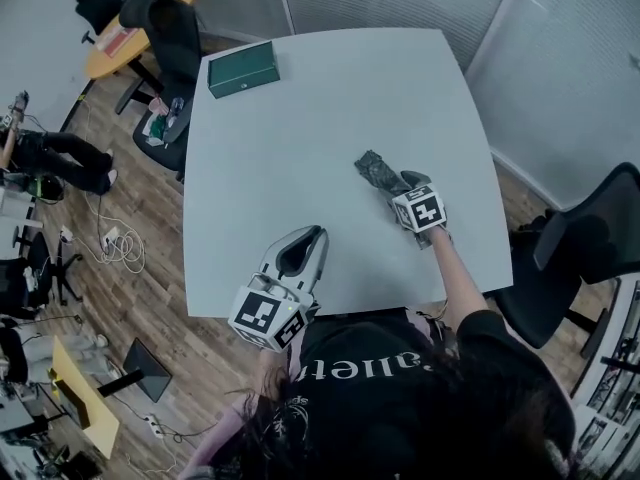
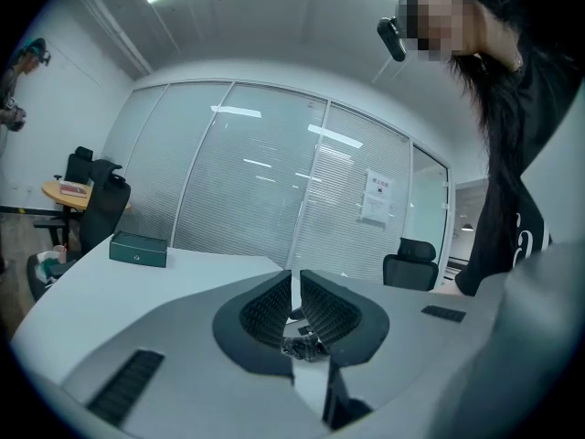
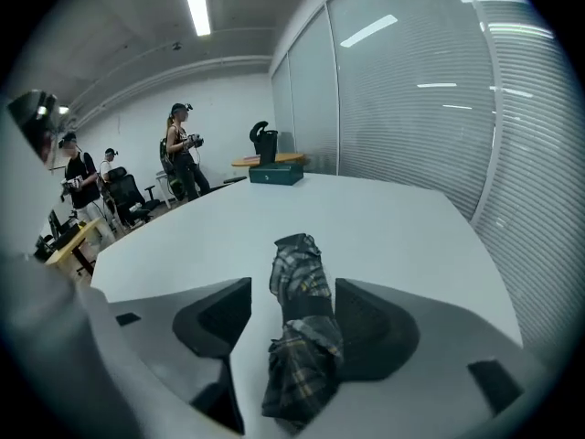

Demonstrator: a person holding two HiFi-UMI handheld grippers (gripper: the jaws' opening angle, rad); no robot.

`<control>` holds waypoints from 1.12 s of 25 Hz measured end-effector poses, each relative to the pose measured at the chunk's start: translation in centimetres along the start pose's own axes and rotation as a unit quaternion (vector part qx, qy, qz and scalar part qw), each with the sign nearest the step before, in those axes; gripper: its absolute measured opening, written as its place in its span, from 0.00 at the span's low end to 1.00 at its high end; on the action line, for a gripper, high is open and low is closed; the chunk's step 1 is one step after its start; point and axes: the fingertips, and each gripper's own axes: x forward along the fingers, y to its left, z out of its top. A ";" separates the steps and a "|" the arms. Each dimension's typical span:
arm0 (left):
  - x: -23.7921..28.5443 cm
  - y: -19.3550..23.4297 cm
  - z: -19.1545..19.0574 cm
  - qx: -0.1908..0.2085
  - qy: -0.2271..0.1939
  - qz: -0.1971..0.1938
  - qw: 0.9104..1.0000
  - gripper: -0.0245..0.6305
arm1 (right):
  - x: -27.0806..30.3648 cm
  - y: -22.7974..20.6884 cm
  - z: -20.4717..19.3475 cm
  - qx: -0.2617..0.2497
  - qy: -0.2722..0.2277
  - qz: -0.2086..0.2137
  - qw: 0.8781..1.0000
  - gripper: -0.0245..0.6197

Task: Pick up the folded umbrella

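Note:
The folded umbrella [image 1: 378, 171], in dark plaid cloth, lies on the white table [image 1: 300, 118] right of the middle. My right gripper [image 1: 402, 184] is down at its near end. In the right gripper view the umbrella [image 3: 302, 327] runs between the jaws of that gripper [image 3: 292, 289], which stand wide apart: there is a clear gap at the left pad, and the right pad is close beside the strap. My left gripper [image 1: 316, 234] hovers near the table's front edge, shut with nothing in it, and in its own view the two pads [image 2: 294, 282] nearly meet.
A dark green box [image 1: 243, 70] sits at the table's far left corner. Black office chairs stand at the far left [image 1: 165, 58] and right [image 1: 590, 248] of the table. Glass walls with blinds run behind it. Several people stand far off [image 3: 183, 154].

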 end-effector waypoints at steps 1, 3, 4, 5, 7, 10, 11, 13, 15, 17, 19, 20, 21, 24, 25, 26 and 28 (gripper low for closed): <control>0.1 0.1 0.0 -0.001 0.001 0.004 1.000 0.11 | 0.8 -0.4 -0.4 -0.003 0.010 0.003 1.000 0.47; 0.1 0.3 0.0 -0.003 0.002 0.013 1.000 0.11 | 2.3 -1.0 -1.0 -0.019 0.031 0.008 0.999 0.49; 0.1 0.5 -0.1 -0.004 0.003 0.017 1.000 0.11 | 3.0 -1.2 -1.2 -0.030 0.043 0.012 0.999 0.50; 0.0 0.6 -0.1 -0.005 0.004 0.022 1.000 0.11 | 3.7 -1.2 -1.5 -0.041 0.056 0.015 0.997 0.50; -0.1 0.7 -0.3 -0.006 0.006 0.032 0.999 0.11 | 4.9 -1.3 -2.1 -0.054 0.079 0.021 0.995 0.50; -0.3 0.6 -0.4 -0.007 0.010 0.042 0.999 0.11 | 6.1 -1.4 -2.9 -0.054 0.102 0.025 0.993 0.50; -0.3 0.6 -0.5 -0.007 0.010 0.045 0.999 0.11 | 6.3 -1.4 -3.3 -0.055 0.110 0.024 0.992 0.50; -0.5 0.6 -0.6 -0.008 0.011 0.052 0.999 0.11 | 6.6 -1.4 -3.9 -0.060 0.119 0.023 0.991 0.50; -0.9 0.6 -0.8 -0.010 0.010 0.060 0.998 0.11 | 6.7 -1.3 -4.0 -0.060 0.117 0.027 0.991 0.50; -1.3 0.5 -0.9 -0.011 0.010 0.067 0.998 0.11 | 6.5 -1.2 -3.9 -0.058 0.115 0.031 0.991 0.49; -1.4 0.3 -1.0 -0.011 0.011 0.070 0.997 0.11 | 6.4 -1.3 -3.9 -0.054 0.117 0.029 0.991 0.44; -1.4 0.3 -0.9 -0.011 0.011 0.071 0.997 0.11 | 6.4 -1.3 -3.9 -0.050 0.118 0.028 0.991 0.43; -1.4 0.4 -0.9 -0.011 0.010 0.072 0.997 0.11 | 6.4 -1.4 -3.8 -0.043 0.119 0.027 0.992 0.42; -1.7 0.8 -0.8 -0.011 0.006 0.078 0.997 0.11 | 6.4 -1.1 -3.8 -0.011 0.117 0.035 0.992 0.41; -1.9 0.8 -0.8 -0.010 0.006 0.079 0.997 0.11 | 6.2 -0.9 -3.8 0.001 0.114 0.040 0.993 0.41; -2.0 0.7 -0.9 -0.009 0.006 0.080 0.997 0.11 | 5.9 -0.7 -3.8 0.011 0.110 0.046 0.993 0.41; -2.2 0.7 -1.0 -0.008 0.005 0.079 0.997 0.11 | 5.3 -0.4 -3.5 0.031 0.097 0.055 0.993 0.40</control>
